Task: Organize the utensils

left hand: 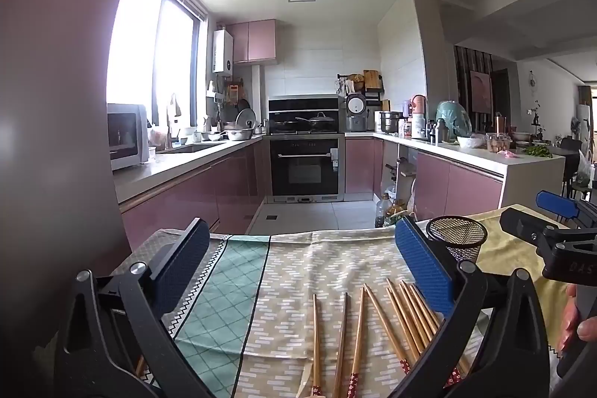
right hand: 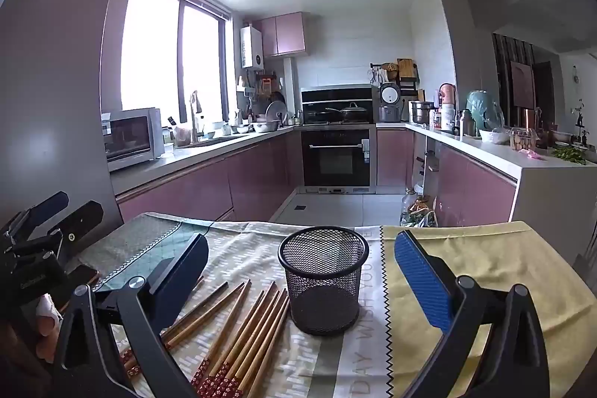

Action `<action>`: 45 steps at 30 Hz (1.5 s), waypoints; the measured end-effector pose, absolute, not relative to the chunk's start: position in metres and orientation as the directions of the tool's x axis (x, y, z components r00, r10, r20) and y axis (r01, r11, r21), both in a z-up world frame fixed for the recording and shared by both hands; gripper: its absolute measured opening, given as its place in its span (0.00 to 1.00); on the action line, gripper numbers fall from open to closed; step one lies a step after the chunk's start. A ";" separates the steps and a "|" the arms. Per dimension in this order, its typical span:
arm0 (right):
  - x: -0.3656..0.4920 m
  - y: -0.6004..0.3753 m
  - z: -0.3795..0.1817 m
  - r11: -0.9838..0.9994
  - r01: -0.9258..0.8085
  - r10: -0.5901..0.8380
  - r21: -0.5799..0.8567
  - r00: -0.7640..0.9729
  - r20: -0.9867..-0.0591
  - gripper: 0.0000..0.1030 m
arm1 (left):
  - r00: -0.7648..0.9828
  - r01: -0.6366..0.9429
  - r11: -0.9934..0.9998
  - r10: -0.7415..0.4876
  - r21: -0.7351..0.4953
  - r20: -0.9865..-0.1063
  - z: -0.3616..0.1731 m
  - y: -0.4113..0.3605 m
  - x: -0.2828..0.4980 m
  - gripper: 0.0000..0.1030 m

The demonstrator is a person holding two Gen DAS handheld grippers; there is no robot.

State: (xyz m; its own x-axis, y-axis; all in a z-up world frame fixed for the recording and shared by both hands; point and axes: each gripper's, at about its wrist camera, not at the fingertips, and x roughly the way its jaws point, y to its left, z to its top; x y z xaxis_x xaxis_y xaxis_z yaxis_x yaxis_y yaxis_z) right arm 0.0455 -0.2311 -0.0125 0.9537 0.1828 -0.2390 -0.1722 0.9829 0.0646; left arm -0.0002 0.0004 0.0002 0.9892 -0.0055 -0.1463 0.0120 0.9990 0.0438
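Observation:
Several wooden chopsticks (right hand: 242, 327) with red patterned ends lie loose on the tablecloth, left of an upright, empty black mesh cup (right hand: 322, 280). My right gripper (right hand: 302, 271) is open and empty, held above the table with the cup between its fingers' line of sight. My left gripper (left hand: 302, 263) is open and empty above the chopsticks (left hand: 373, 327); the mesh cup (left hand: 457, 237) stands just beyond its right finger. Each gripper shows at the edge of the other's view.
The table carries a patterned cloth (left hand: 261, 286) with a yellow section (right hand: 485, 267) at the right. Beyond its far edge lie the kitchen floor, pink cabinets, an oven (left hand: 306, 166) and bottles on the floor (left hand: 388, 207).

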 end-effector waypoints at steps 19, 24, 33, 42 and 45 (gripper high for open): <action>0.041 -0.227 -0.010 0.984 -0.172 0.180 0.055 0.958 -0.223 0.94 | 0.993 0.028 0.998 -0.022 0.053 -0.113 0.004 -0.002 -0.009 0.96; 0.039 -0.227 -0.011 0.984 -0.170 0.177 0.051 0.960 -0.216 0.94 | 0.994 0.027 0.998 -0.021 0.050 -0.111 0.006 -0.003 -0.011 0.96; 0.038 -0.225 -0.012 0.984 -0.169 0.176 0.048 0.961 -0.215 0.94 | 0.994 0.028 0.998 -0.023 0.049 -0.111 0.008 -0.004 -0.013 0.96; 0.038 -0.224 -0.012 0.985 -0.169 0.174 0.045 0.962 -0.212 0.94 | 0.993 0.026 0.998 -0.020 0.049 -0.115 0.008 -0.005 -0.013 0.96; 0.038 -0.224 -0.011 0.984 -0.170 0.176 0.044 0.962 -0.209 0.94 | 0.993 0.025 0.998 -0.019 0.049 -0.113 0.008 -0.005 -0.013 0.96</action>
State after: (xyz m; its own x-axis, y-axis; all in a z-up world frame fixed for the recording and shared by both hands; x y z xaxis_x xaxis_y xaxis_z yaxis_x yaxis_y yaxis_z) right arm 0.0376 -0.2241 -0.0108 0.9620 0.1757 -0.2090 -0.1703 0.9844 0.0440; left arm -0.0134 -0.0048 0.0081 0.9934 -0.0191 -0.1130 0.0247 0.9985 0.0490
